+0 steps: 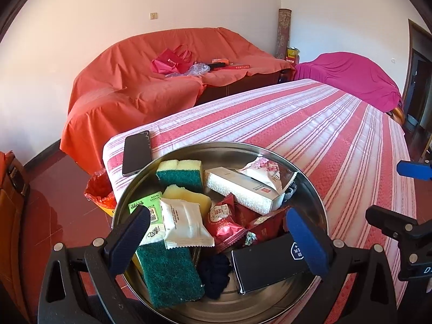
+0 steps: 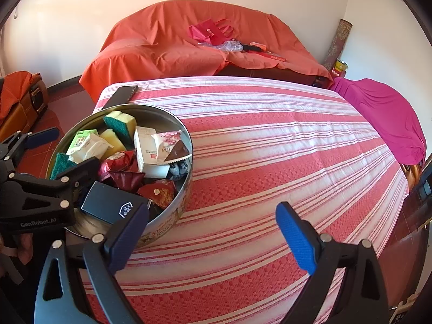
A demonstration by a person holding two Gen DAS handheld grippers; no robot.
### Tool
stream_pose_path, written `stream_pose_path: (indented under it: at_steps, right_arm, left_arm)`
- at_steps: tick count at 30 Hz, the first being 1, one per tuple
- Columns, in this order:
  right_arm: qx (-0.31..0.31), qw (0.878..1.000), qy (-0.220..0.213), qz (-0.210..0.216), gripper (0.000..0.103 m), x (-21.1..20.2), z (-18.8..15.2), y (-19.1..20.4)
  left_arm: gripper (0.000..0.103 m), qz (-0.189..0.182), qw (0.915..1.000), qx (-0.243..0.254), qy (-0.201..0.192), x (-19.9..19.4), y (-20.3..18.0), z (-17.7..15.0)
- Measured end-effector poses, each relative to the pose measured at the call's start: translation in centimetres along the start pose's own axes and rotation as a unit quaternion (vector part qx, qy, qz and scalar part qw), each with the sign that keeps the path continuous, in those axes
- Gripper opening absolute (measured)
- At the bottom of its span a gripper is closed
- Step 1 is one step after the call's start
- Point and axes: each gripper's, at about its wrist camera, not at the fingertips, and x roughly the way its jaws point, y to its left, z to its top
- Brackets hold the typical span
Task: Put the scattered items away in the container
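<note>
A round metal tin (image 1: 235, 148) stands at the left end of a red-and-white striped table (image 1: 337, 135). It holds green-and-yellow sponges (image 1: 181, 172), a white box (image 1: 243, 191), a white packet (image 1: 183, 224), red snack packets (image 1: 224, 221), a black box (image 1: 267, 264) and a dark scrunchie (image 1: 213, 272). My left gripper (image 1: 218, 240) hangs open just above the tin with nothing held; its right finger overlaps the black box. The right gripper (image 2: 213, 237) is open and empty over bare cloth, to the right of the tin (image 2: 172, 216). A black phone (image 1: 136, 152) lies on the table beyond the tin.
Behind the table stands a sofa under an orange cover (image 2: 175, 40), with bags and boxes on it. A magenta-covered seat (image 2: 386, 113) is at the far right. An orange plastic bag (image 1: 100, 189) sits on the red floor by the table's left corner. The tin is close to the table's left edge.
</note>
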Motion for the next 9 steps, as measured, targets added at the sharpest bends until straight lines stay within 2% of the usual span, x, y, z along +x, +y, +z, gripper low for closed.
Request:
stream_pose_path:
  at_steps: [4,9]
  right_arm:
    - [0.004,1.000,-0.002,0.006,0.097,0.0,0.0,0.0]
    - [0.000,1.000,-0.008,0.013,0.097,-0.1,0.1,0.5]
  left_arm:
    - [0.102,0.017,0.9997,-0.013,-0.014,-0.5,0.8,0.3]
    - [0.102,0.024,0.9994,-0.024,-0.009,-0.4,1.5,0.3]
